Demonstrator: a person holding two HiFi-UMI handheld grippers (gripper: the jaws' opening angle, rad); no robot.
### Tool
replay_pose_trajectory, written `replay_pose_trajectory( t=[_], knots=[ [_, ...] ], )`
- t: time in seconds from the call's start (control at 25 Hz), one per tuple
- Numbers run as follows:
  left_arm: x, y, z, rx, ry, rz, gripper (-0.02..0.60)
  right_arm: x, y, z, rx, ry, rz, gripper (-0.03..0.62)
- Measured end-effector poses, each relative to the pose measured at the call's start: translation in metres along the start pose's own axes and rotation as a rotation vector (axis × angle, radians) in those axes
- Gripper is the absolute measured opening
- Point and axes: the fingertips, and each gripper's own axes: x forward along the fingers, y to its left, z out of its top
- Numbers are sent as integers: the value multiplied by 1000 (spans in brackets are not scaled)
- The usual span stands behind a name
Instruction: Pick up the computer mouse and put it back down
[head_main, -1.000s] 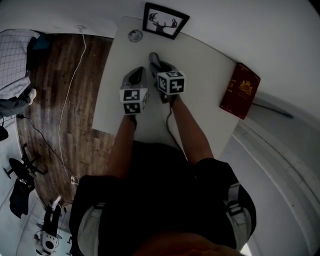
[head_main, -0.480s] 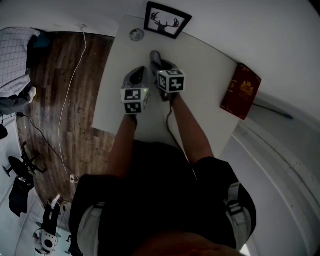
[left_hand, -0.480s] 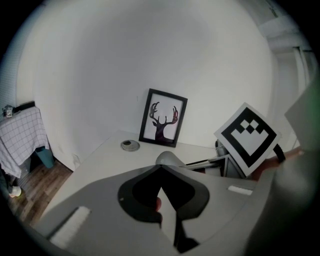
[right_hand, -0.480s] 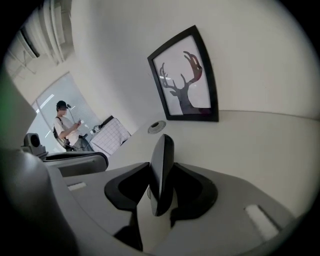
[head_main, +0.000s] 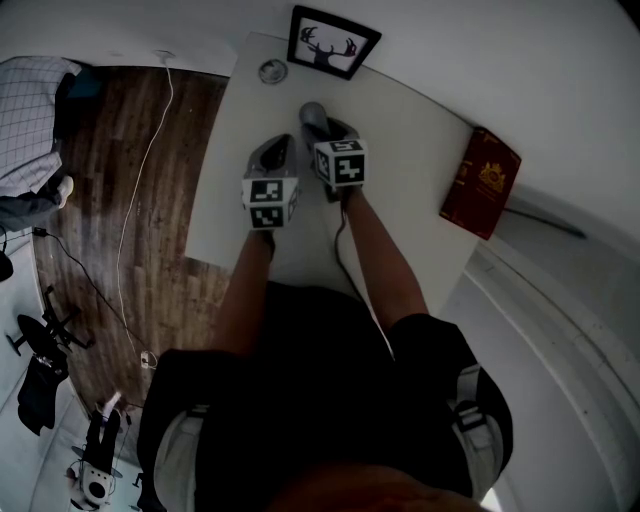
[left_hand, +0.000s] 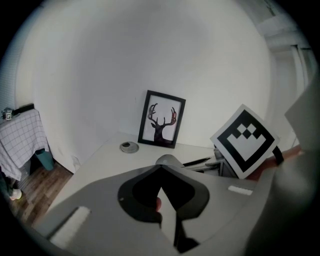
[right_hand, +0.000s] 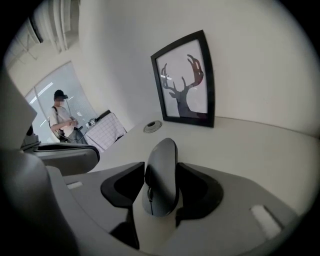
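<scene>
Left tongs (left_hand: 160, 170) hide the mouse (left_hand: 168, 159) except its top

Grey mouse (right_hand: 161, 175), white table (head_main: 400, 150), dark-red book (head_main: 481, 182), black-framed deer-silhouette picture (head_main: 332, 41).

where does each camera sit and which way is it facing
Head view: on the person's head, looking steeply down at the white table; forearms, left tool and right tool show.
Left gripper view: rides the left tool, faces the deer picture; its jaws and the right tool show.
Right gripper view: rides the right tool, faces the mouse between its jaws, just opened.
Shared: all show mouse and picture.
</scene>
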Motion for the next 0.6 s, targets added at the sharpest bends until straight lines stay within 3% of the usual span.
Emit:
replay_pose_trajectory(
  t=[0.6],
  knots=[
    [-8,-17,9,12,-30,-23,0,-23,2,12,-71,-59,-39,256]
  ],
)
